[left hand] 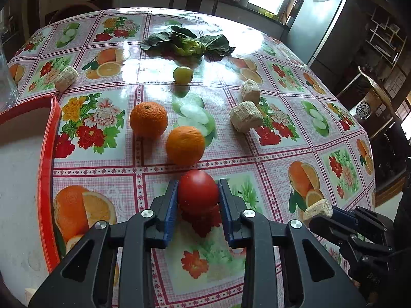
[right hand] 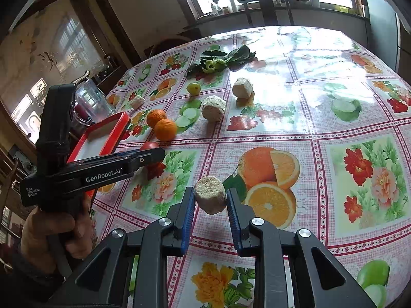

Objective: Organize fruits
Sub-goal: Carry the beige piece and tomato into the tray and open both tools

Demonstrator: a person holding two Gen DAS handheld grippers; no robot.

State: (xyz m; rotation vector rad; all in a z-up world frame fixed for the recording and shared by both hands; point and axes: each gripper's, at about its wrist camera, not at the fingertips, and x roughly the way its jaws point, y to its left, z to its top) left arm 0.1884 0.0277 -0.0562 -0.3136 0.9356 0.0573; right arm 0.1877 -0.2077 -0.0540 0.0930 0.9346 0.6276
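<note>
**Both grippers loaded over the flowered tablecloth**

The left gripper (left hand: 198, 192) has its blue pads pressed against either side of a red tomato (left hand: 198, 190); the fruit's underside is lost behind the jaws, so I cannot tell whether it rests on the table (left hand: 282, 154) or hangs just above it. In the right wrist view only a sliver of that tomato (right hand: 150, 145) peeks over the left tool's black body. The right gripper (right hand: 210, 200) is closed on a pale, rough, cylindrical chunk (right hand: 210, 197); what it is made of is hard to make out. From the left camera this chunk (left hand: 317, 208) shows at the fingertips, the tool itself partly cut off by the frame edge.

Two oranges (left hand: 148, 119) (left hand: 185, 145) sit close together just beyond the tomato, and a small green-yellow fruit (left hand: 183, 75) lies farther back, near a bunch of leafy greens (left hand: 187, 42). Three more pale chunks lie scattered: one at left (left hand: 66, 78), two touching at right (left hand: 250, 91) (left hand: 246, 119). A red-rimmed tray (left hand: 48, 154) lies at the left, cropped by the frame. Glare washes out the far tabletop.
</note>
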